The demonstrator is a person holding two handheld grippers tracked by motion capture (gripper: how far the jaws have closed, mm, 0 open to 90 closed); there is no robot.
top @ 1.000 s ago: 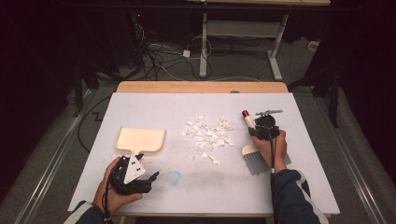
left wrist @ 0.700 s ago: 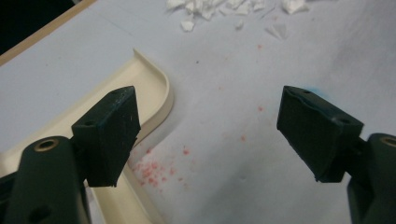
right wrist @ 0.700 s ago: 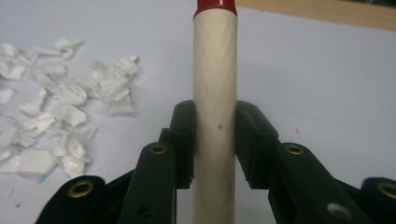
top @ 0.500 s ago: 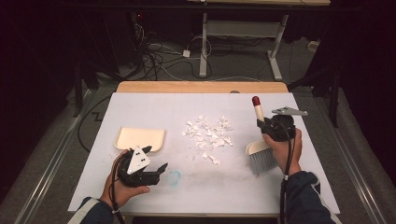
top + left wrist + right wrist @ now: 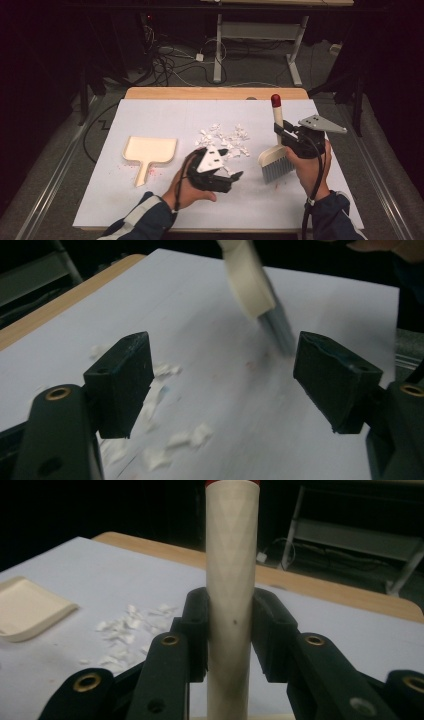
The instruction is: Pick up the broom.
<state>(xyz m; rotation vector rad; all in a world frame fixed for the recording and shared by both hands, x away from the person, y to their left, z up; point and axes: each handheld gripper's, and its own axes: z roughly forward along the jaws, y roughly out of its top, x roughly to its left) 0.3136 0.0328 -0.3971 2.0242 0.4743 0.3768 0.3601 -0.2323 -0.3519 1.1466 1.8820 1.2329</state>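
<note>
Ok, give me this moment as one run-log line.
right gripper: shut on cream red-tipped brush handle | left gripper: open, holding nothing | white paper scraps: unswept | cream plastic dustpan: flat on table

Even overhead light falls on the white table cover (image 5: 150, 200), which reads bright without glare; the room beyond lies in deep shadow. Shadows beneath the brush (image 5: 274, 159) and the hands are short and soft. In the left gripper view, the brush and the paper scraps (image 5: 192, 436) are smeared by motion blur, while the jaws stay sharp. In the right gripper view, the near handle is crisp and the background soft.
</note>
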